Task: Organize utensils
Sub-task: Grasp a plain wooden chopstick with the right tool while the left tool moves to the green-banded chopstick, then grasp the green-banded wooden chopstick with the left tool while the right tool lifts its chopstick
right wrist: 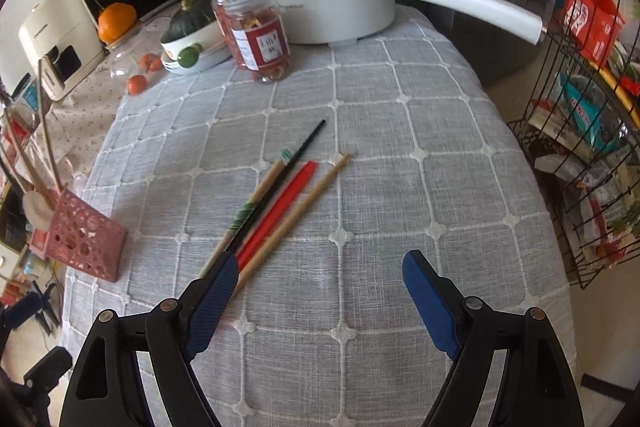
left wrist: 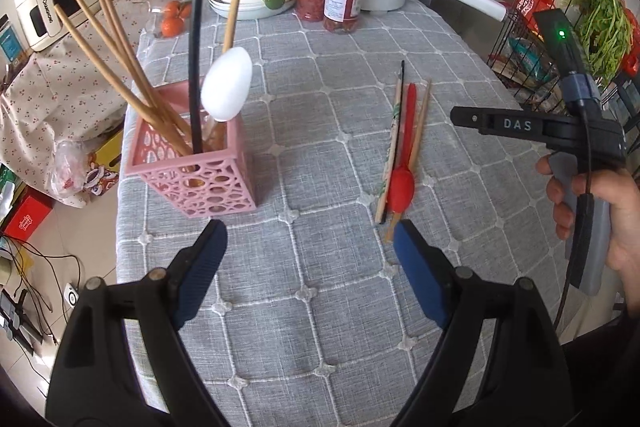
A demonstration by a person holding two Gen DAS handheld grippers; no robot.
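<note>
**Grippers open between holder and loose utensils**

Both grippers stand with jaws spread wide and nothing between the pads. Left gripper (left wrist: 310, 239) hovers over the grey cloth (left wrist: 320, 307); right gripper (right wrist: 320, 267) hovers over the same cloth further along, its body also showing at the right edge of the left view.

Step in hand, as judged: part of the sorting is done. The pink holder (left wrist: 196, 179) already carries several wooden sticks (left wrist: 120, 67), a black stick (left wrist: 196, 67) and a white spoon (left wrist: 227, 89). A bundle remains on the cloth: red spoon (left wrist: 404, 163), patterned chopstick (left wrist: 391, 155), plain chopstick (left wrist: 420, 131) and thin black chopstick (left wrist: 402, 75), lying side by side and touching.

Position relative to the grippers: the holder sits ahead and to the left of the left gripper, just beyond its left pad. The bundle lies ahead and to the right, its near ends just beside the right pad. In the right wrist view the bundle (right wrist: 280, 203) runs ahead and leftward, its near ends hidden behind the left pad (right wrist: 214, 291); the holder (right wrist: 86, 239) stands well to the left.

Next move, as judged: one gripper must shift sideways to centre its jaws over a single utensil, descend and close across its shaft. Neighbours touch, so separating one is the likely difficulty.
</note>
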